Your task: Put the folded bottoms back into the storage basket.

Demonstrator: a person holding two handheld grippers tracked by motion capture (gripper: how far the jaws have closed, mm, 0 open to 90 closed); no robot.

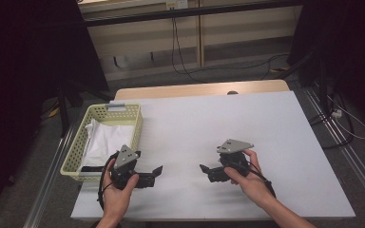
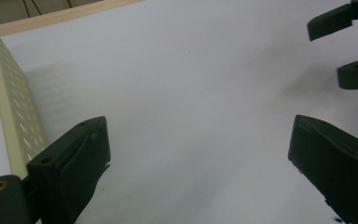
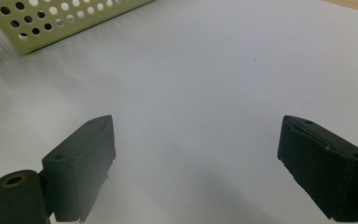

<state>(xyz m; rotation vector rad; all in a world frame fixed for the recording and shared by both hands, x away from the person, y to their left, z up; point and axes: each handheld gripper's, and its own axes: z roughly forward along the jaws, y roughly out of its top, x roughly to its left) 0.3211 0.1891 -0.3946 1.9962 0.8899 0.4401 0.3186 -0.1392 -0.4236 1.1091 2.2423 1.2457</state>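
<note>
Resting low near the table's front edge, the left gripper (image 1: 156, 174) and right gripper (image 1: 208, 172) face each other, jaws spread wide and holding nothing, white table (image 1: 218, 123) bare between them. Just beside the left gripper sits the yellow basket (image 1: 78, 145), a white cloth (image 1: 105, 137) lying inside it

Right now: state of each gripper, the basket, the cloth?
left gripper: open, nothing between its jaws, held low over the table beside the basket.
right gripper: open, nothing between its jaws, pointing toward the left gripper.
basket: upright at the table's left edge, holding the cloth.
white cloth: crumpled inside the basket.
table: covered in white.
</note>
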